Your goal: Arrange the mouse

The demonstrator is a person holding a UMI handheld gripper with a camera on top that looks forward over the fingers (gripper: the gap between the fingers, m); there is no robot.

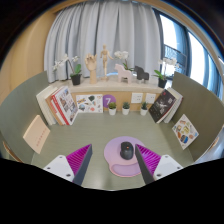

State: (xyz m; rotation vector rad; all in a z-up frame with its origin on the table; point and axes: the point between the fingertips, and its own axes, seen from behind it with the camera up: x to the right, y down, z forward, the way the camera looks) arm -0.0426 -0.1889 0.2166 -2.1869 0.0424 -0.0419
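Note:
A dark computer mouse (127, 150) rests on a round pink mouse mat (124, 156) on the green table. My gripper (112, 163) is open, its fingers spread wide with purple pads (76, 157) showing. The mouse lies between the fingers, nearer the right one, with a gap on each side. It rests on the mat by itself, and neither finger presses on it.
Books and cards (62, 104) stand along the left and back of the table. Small potted plants (75, 76) and wooden figures (104, 61) line the back ledge before a curtain. More books (167, 104) and a magazine (184, 130) lie at the right.

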